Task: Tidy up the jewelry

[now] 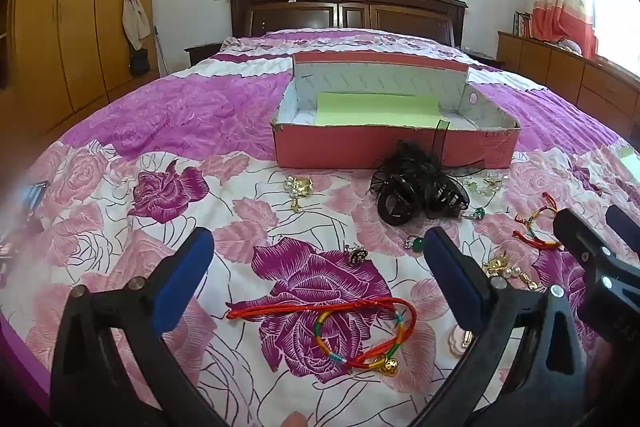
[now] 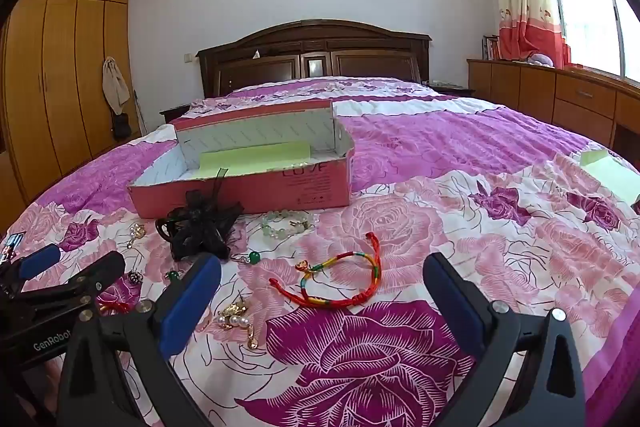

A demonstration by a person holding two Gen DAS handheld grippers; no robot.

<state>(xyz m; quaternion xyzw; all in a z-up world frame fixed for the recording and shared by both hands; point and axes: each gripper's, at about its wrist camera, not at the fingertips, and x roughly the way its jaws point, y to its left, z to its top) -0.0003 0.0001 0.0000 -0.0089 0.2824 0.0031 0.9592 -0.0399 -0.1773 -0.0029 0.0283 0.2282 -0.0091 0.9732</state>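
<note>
From the left wrist, you are holding the left gripper point(image 1: 320, 267) with jaws wide apart and empty; a red cord bracelet point(image 1: 340, 331) is lying between its fingers, long axis crosswise, nearer you than the pink box point(image 1: 384, 145).

From the right wrist, your right gripper point(image 2: 322, 291) is gaping empty too, a rainbow bracelet point(image 2: 340, 283) lying just ahead, short of the box.

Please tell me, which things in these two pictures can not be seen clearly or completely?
- Pink cardboard box: near wall hides its front floor, both views.
- Small pink clip: left wrist view, partly behind a gripper finger.
- Dark object at left edge: blurred and cut off.
- Pale green sheet: right wrist view, cut off by the lens rim.
</note>
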